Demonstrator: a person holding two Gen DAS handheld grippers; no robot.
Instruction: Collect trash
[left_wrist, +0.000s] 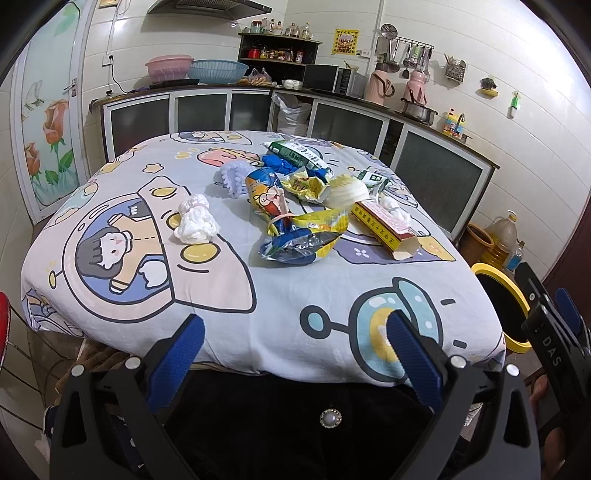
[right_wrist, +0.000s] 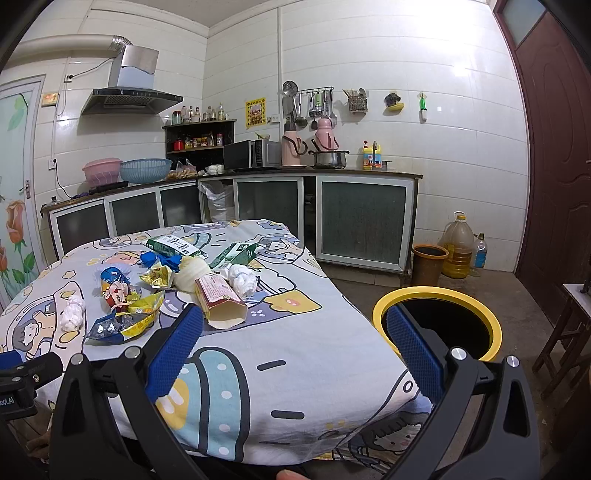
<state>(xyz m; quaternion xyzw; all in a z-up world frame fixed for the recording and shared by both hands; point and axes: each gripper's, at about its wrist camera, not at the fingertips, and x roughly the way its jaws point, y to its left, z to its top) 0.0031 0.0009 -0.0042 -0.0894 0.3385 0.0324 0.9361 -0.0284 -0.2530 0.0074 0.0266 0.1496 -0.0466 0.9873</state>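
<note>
Wrappers (left_wrist: 295, 221) heaped mid-table, bin (right_wrist: 437, 323) alongside

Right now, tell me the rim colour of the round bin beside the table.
Yellow rim, black inside; clearest in right wrist view.

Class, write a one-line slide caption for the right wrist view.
Open right gripper hovers over a cartoon-print table, litter ahead and a yellow-rimmed bin beside it.
</note>
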